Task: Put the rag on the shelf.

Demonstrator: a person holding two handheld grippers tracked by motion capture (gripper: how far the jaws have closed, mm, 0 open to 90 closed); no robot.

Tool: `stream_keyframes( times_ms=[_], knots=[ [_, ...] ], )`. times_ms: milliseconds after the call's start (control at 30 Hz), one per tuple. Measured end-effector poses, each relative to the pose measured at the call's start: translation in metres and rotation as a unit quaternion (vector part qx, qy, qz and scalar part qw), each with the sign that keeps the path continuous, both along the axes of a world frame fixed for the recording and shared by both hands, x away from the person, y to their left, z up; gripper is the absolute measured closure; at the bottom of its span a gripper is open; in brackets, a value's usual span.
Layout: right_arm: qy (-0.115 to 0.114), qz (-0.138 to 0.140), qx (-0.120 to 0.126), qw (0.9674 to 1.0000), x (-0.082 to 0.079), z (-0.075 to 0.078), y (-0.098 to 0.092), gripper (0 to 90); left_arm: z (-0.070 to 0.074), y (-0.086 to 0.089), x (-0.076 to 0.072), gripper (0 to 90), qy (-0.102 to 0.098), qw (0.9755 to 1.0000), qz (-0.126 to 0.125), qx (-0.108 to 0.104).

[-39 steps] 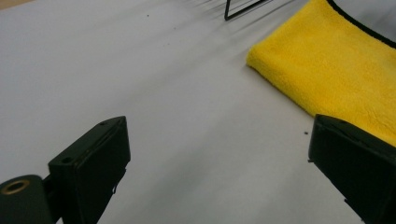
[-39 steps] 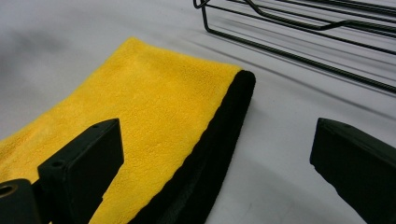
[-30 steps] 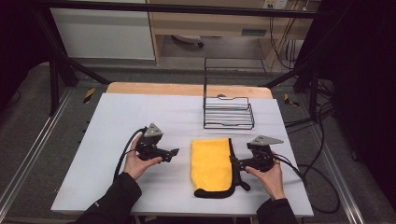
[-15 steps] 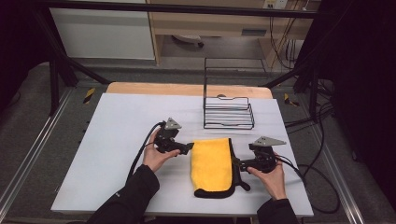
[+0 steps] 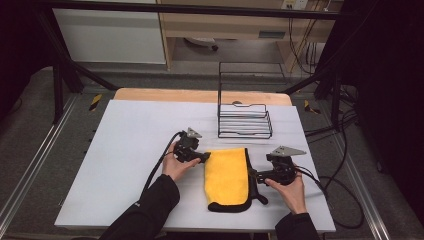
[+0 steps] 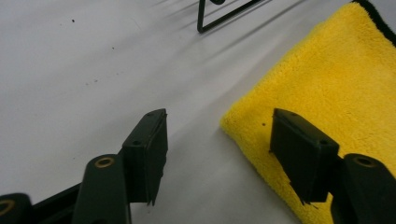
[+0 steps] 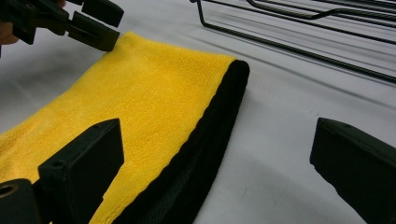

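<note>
A folded yellow cloth (image 5: pixel 226 172) with a black trim lies on the white table (image 5: pixel 135 135). My left gripper (image 5: pixel 205 157) is at its far left corner. In the left gripper view the jaws (image 6: pixel 219 119) straddle that corner of the cloth (image 6: pixel 336 70), one over bare table, one over the yellow pile. They have just been closing, with the corner between them and no pad pressing on it. My right gripper (image 5: pixel 252 175) stands wide open at the cloth's right side, its jaws (image 7: pixel 219 126) either side of the black trim (image 7: pixel 205 140).
A black wire basket (image 5: pixel 245 122) stands just beyond the cloth, toward the back right. Cables trail from both grippers. Bare white table stretches to the left. The table's front edge is close to the person's forearms.
My left gripper has moved right, from the bare table to the cloth's far left corner, and its jaws have narrowed. The right gripper and the cloth have stayed put.
</note>
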State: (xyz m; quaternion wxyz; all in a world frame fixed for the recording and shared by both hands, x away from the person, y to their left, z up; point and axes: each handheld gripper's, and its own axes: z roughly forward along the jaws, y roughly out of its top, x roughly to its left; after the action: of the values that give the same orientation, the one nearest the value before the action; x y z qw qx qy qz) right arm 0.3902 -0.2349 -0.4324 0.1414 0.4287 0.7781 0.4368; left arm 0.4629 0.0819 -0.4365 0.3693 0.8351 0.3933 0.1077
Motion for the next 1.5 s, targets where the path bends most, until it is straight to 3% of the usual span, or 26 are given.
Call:
stream_keyframes(
  times_ms=[133, 333, 667, 933, 1167, 1367, 1500],
  knots=[
    [0.005, 0.0, 0.001, 1.0, 0.001, 0.0, 0.0, 3.6, -0.004, -0.003, 0.003, 49.3, 0.01, 0.9998, 0.0, -0.019],
    [0.009, -0.004, 0.001, 1.0, 0.003, -0.001, 0.001, 4.2, -0.009, -0.01, 0.004, 60.8, 0.019, 0.9993, -0.007, -0.03],
    [0.013, -0.02, 0.003, 0.9997, 0.015, -0.003, 0.002, 7.5, -0.01, -0.014, 0.001, 73.8, 0.017, 0.9996, -0.012, -0.021],
    [0.016, -0.032, 0.013, 0.9993, 0.035, -0.004, 0.007, 19.9, -0.012, -0.016, -0.001, 78.0, 0.009, 0.9997, -0.015, -0.014],
    [0.025, -0.024, 0.002, 0.9994, 0.057, -0.012, 0.021, 33.2, -0.012, -0.017, -0.001, 78.1, 0.003, 0.9997, -0.021, -0.012],
    [0.048, -0.018, -0.02, 0.9985, 0.066, -0.02, 0.028, 44.1, -0.013, -0.016, -0.001, 78.1, -0.002, 0.9996, -0.028, -0.011],
    [0.064, -0.007, -0.011, 0.9979, 0.065, -0.021, 0.029, 56.0, -0.013, -0.016, -0.001, 78.1, -0.003, 0.9995, -0.029, -0.011]
  ],
)
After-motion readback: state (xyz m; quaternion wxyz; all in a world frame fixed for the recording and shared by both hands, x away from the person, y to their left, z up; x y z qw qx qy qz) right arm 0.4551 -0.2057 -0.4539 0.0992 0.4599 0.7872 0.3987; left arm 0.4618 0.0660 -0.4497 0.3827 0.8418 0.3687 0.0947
